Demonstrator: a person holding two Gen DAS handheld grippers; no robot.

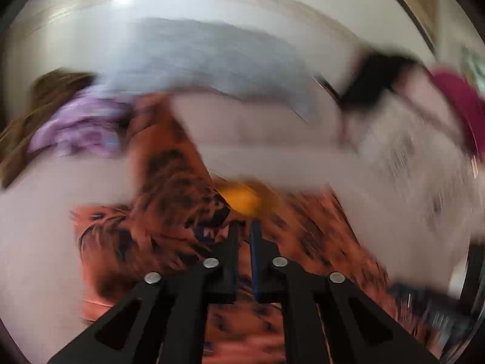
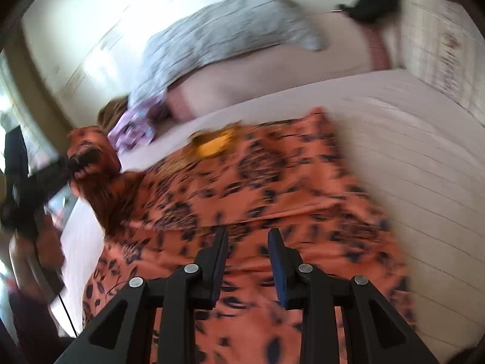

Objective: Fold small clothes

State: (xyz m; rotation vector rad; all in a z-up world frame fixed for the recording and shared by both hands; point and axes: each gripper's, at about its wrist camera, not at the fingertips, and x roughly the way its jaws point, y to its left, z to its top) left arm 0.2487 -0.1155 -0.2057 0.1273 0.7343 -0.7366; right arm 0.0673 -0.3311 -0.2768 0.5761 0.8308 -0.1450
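- We see the orange patterned garment point(image 2: 272, 182) spread across the bed point(image 2: 409, 139), one end lifted off near the bed's left edge.
- Left hand-held gripper point(image 2: 83, 160) is clamped on that lifted end, jaws nearly together.
- Right hand-held gripper point(image 2: 247, 236) hovers over the cloth, jaws narrowly apart; whether they pinch anything, we can't tell.
- Grey pillow point(image 2: 224, 36) lies at the far edge.

Left tool point(image 2: 83, 160) at nine o'clock in right view, jaws nearly together, gripping cloth; right tool point(image 2: 247, 236) angled downward, jaws parted, nothing between.
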